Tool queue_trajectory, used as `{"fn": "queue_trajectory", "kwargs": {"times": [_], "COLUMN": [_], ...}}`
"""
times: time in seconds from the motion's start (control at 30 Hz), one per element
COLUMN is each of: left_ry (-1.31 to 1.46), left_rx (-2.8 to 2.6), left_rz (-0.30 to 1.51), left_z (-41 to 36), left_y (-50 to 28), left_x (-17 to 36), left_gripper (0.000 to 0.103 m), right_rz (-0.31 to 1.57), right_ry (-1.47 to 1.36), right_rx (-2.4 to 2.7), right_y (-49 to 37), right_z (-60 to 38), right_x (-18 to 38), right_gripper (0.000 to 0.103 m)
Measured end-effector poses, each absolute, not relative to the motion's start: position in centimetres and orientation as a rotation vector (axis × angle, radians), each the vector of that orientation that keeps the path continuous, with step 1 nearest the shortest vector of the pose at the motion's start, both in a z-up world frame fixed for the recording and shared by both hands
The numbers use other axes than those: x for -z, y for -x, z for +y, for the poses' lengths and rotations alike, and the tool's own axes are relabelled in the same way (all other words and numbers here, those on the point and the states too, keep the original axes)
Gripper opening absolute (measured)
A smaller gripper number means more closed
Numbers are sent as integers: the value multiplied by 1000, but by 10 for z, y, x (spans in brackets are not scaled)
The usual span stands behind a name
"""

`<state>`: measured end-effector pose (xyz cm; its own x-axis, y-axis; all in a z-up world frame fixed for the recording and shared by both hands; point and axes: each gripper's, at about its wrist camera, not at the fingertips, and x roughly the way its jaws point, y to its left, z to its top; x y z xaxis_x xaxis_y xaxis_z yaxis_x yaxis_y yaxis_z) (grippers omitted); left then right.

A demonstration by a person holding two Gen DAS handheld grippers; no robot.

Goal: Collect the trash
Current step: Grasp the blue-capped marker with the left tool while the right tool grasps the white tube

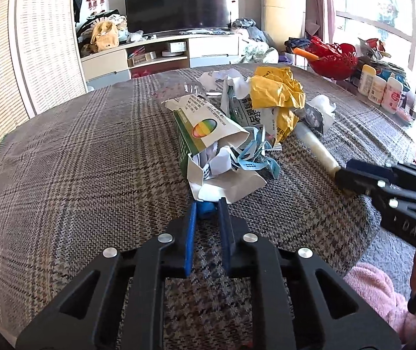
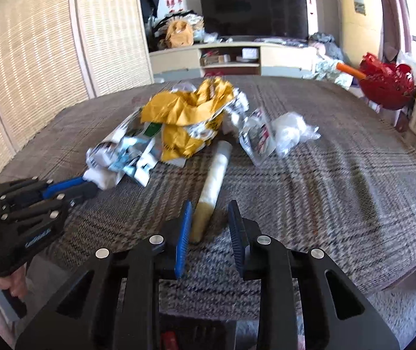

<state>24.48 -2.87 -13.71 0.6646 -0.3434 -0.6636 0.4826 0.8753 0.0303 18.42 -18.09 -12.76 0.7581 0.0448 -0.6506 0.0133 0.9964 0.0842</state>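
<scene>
Well, I work both hands at once here because the trash lies in one loose heap mid-table and two pickups save a trip. My left gripper comes in low at the near end of the box, and its jaws stand close together, clamped on a small blue lump that sits just under the box's torn flap. I take that piece first, I judge, because it is the nearest loose bit and pulls free without disturbing the paper spilling from the box mouth. My right gripper straddles the near end of the tube, which lies flat on the cloth and points away toward the yellow wrapper. The end is the sensible place to take it: the far end is tucked against the heap, while this end lies clear. One pad lies against the tube, but a sliver of cloth shows beside the other, so I cannot tell whether those jaws truly pinch it. Both grippers tilt downward so the tips meet things lying flat. No bin shows in either view, so the wrapper, box and crumpled papers are all uncollected, well short of done.
</scene>
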Motion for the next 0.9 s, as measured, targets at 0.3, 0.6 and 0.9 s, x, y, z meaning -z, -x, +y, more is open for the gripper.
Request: {"fn": "queue_trajectory", "kwargs": {"times": [0.3, 0.6, 0.9], "left_ry": [-219, -212, -199], "left_rx": [454, 450, 473], "left_rz": [709, 739, 747], "left_z": [-23, -18, -21], "left_y": [-231, -191, -138], "left_x": [137, 133, 132], "left_gripper": [10, 9, 9], "right_rz": [692, 705, 713], "right_ry": [-78, -121, -148], "right_rx": [-23, -67, -99], "right_y": [-176, -150, -113], "right_z": [-186, -193, -194], "right_x": [129, 127, 128], "right_gripper": [14, 13, 13]}}
